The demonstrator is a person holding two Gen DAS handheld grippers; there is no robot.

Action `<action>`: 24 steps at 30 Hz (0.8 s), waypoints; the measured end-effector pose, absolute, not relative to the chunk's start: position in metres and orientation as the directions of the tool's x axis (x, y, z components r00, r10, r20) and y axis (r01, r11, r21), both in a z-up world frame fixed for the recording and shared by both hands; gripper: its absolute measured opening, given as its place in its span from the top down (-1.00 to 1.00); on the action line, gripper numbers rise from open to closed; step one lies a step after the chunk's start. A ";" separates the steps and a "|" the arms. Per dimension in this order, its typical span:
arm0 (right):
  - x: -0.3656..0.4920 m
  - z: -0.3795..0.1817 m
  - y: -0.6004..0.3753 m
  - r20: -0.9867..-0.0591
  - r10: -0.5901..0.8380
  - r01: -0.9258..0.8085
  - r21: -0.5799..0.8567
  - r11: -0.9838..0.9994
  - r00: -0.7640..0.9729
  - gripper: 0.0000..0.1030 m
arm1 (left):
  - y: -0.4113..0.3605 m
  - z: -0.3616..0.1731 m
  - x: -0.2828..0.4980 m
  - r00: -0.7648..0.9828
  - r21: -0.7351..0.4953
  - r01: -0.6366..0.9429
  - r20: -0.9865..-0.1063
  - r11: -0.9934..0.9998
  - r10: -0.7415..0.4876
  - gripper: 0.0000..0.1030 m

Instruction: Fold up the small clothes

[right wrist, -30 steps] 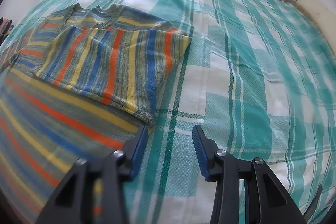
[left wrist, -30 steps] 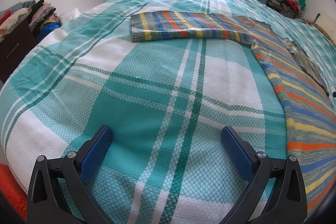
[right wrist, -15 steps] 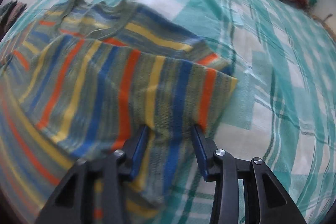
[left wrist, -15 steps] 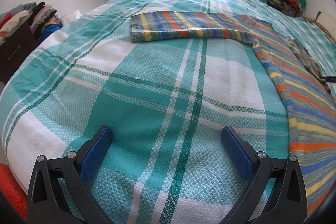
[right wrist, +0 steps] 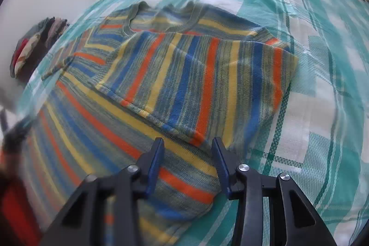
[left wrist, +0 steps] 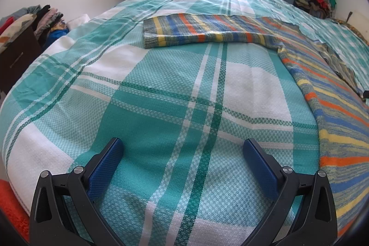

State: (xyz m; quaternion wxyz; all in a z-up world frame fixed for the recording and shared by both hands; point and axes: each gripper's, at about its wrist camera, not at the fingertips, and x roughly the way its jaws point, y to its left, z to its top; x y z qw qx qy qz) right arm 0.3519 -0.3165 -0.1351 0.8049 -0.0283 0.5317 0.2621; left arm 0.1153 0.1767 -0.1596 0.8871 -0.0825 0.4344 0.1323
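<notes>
A striped knit sweater (right wrist: 129,130) in blue, orange, yellow and grey lies flat on the teal plaid bedspread (left wrist: 180,93). One sleeve (right wrist: 203,77) is folded across its chest. In the left wrist view the other sleeve (left wrist: 196,31) stretches out to the left, and the body (left wrist: 334,112) runs down the right side. My left gripper (left wrist: 183,149) is open and empty above bare bedspread, left of the sweater. My right gripper (right wrist: 188,149) is open, just above the hem of the folded sleeve, holding nothing.
A stack of folded clothes (left wrist: 30,20) sits on a dark cabinet to the left of the bed. A heap of clothes (left wrist: 320,1) lies at the far right by the curtain. A red surface (left wrist: 11,206) shows below the bed's near left edge.
My right gripper has moved left and back over the sweater and now hovers at the folded sleeve's hem; the sleeve lies flatter. My left gripper has stayed still and open.
</notes>
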 end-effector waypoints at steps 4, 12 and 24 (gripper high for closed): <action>0.341 -0.128 -0.326 -0.842 0.366 -0.381 0.212 0.900 0.397 0.13 | 0.177 -0.159 0.114 0.588 -0.033 -0.307 -0.792 0.951 0.162 -0.99; 0.265 -0.097 -0.332 -0.875 0.266 -0.285 0.156 0.946 0.404 -0.02 | 0.178 -0.160 0.111 0.599 -0.045 -0.307 -0.785 0.951 0.156 -0.99; 0.067 -0.094 -0.283 -0.713 0.152 -0.092 0.122 0.988 0.684 -0.74 | 0.180 -0.158 0.105 0.608 -0.069 -0.310 -0.781 0.948 0.142 -0.99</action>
